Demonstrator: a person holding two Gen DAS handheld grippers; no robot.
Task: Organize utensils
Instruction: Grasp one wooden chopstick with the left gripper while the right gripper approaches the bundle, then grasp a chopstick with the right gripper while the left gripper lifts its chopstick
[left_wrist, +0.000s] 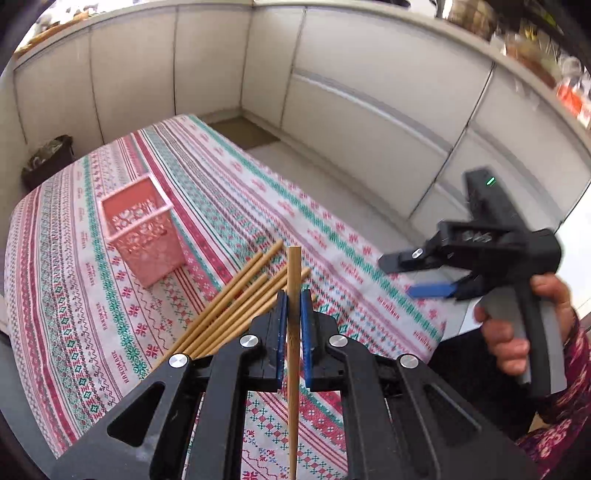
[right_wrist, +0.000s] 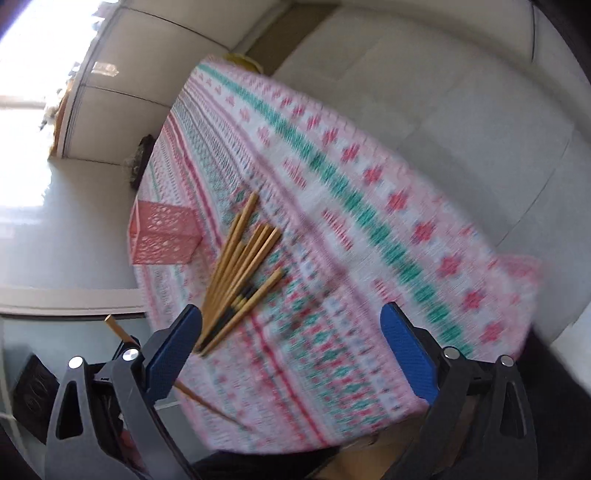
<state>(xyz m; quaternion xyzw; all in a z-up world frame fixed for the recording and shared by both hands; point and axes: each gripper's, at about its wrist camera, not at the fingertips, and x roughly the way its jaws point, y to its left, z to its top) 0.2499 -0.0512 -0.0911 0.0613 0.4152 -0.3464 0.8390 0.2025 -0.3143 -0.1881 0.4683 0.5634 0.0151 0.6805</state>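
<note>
My left gripper is shut on one bamboo chopstick, held above the table and pointing forward. Several more chopsticks lie in a loose bundle on the patterned tablecloth just beyond it; they also show in the right wrist view. A pink perforated holder stands upright to the left of the bundle, seen also in the right wrist view. My right gripper is open and empty, above the table's near right part; it shows in the left wrist view.
The tablecloth covers a table whose right edge drops to a pale floor. White cabinets line the back and right. A dark bin stands past the far left corner.
</note>
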